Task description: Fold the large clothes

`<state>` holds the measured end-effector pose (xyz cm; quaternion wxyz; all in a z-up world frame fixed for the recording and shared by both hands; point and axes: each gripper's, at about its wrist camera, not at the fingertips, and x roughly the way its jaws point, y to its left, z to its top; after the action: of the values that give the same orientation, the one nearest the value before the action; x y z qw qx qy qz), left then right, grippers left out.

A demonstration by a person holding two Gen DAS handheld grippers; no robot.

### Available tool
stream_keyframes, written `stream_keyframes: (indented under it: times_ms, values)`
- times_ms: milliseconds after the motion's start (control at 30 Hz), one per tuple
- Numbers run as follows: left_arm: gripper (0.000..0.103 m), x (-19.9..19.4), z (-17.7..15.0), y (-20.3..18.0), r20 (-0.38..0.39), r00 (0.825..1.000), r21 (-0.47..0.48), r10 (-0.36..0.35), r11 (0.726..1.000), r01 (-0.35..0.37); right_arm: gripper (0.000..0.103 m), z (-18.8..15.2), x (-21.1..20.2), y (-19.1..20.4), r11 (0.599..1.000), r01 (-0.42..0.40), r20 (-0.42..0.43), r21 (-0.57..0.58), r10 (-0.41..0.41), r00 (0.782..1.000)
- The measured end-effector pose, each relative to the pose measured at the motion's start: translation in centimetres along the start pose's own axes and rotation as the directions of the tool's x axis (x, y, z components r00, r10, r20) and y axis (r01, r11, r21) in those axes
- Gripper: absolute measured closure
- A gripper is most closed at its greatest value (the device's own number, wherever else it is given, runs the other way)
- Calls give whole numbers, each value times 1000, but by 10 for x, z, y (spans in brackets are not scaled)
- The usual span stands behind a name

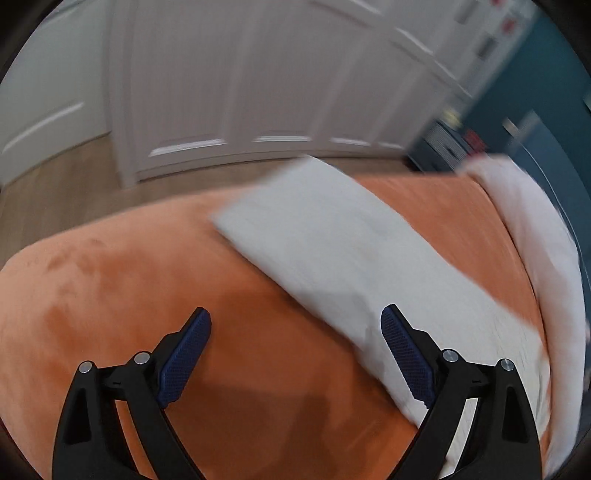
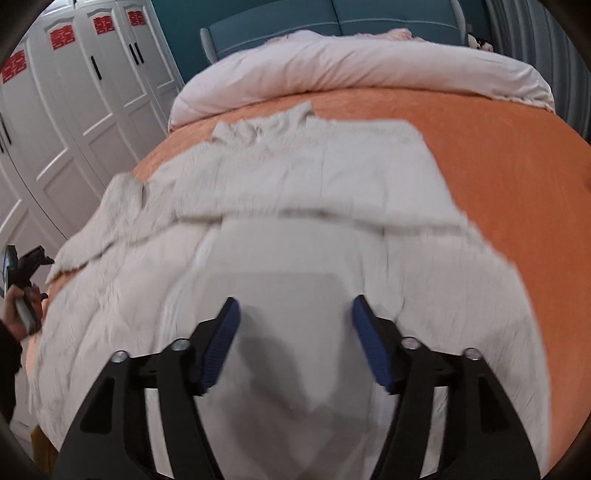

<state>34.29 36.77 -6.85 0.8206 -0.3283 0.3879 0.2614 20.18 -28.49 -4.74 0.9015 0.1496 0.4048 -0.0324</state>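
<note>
A large off-white garment lies spread on the orange bed cover, partly folded, with a crumpled sleeve at its left side. In the left wrist view the same garment runs diagonally across the cover. My left gripper is open and empty above the orange cover, its right finger over the garment's edge. My right gripper is open and empty, hovering above the middle of the garment. The left gripper and the hand holding it also show at the left edge of the right wrist view.
A pale pink duvet is bunched at the head of the bed against a teal headboard. White wardrobe doors stand to the left of the bed. Wooden floor runs beside the bed.
</note>
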Motion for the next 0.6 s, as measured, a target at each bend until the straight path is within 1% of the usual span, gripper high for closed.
stream_keyframes:
  times_ms: [33,67,100,133,167,200,233,267,300,333,400,433,467,500,533,600]
  values:
    - [14,6,5,4,-9,1000,-21,-7,1000,6,37,-3,2,2,1000,6,4,5,-6,1000]
    - [14,10,10,3,-5,1000,-21,-7,1000,7,35,-5,4,1,1000,8,15,6,-8,1000]
    - [24,9,10,-2,4,1000,-9,-5,1000,5,35,-5,6,0,1000,9,18,5,-9,1000]
    - [36,9,11,-14,1,999,32,-44,999,44,34,-5,9,0,1000,9,16,5,-9,1000]
    - [65,9,11,-24,-22,997,64,-78,995,79,33,-6,12,1,1000,16,18,-1,-16,1000]
    - [77,7,12,-35,-39,994,99,-99,990,102,32,-8,13,2,1000,24,21,-9,-24,1000]
    - [85,1,11,-50,-36,992,137,-119,983,123,32,-8,14,5,999,36,23,-23,-36,999]
    - [97,-14,10,-70,-12,988,196,-154,968,154,31,-10,13,6,999,44,25,-32,-43,999]
    - [99,-31,6,-90,11,982,251,-189,951,180,31,-11,12,7,998,47,26,-37,-46,999]
    - [100,-46,2,-106,28,975,287,-219,936,202,31,-12,12,6,998,47,27,-39,-46,999]
    - [102,-85,-11,-146,45,948,368,-315,888,278,31,-12,12,5,999,40,31,-33,-39,999]
    - [102,-110,-23,-166,43,929,409,-369,854,320,31,-12,12,5,999,38,32,-31,-37,999]
    - [102,-138,-40,-189,34,902,452,-429,812,369,31,-11,11,5,999,38,33,-32,-37,999]
    - [102,-157,-54,-207,24,881,484,-472,777,403,31,-11,10,5,999,39,35,-32,-38,999]
    - [102,-178,-68,-225,7,856,516,-517,735,440,31,-10,9,6,999,42,35,-30,-40,999]
    - [102,-221,-103,-262,-31,799,580,-601,640,504,31,-9,4,8,999,41,49,-35,-39,998]
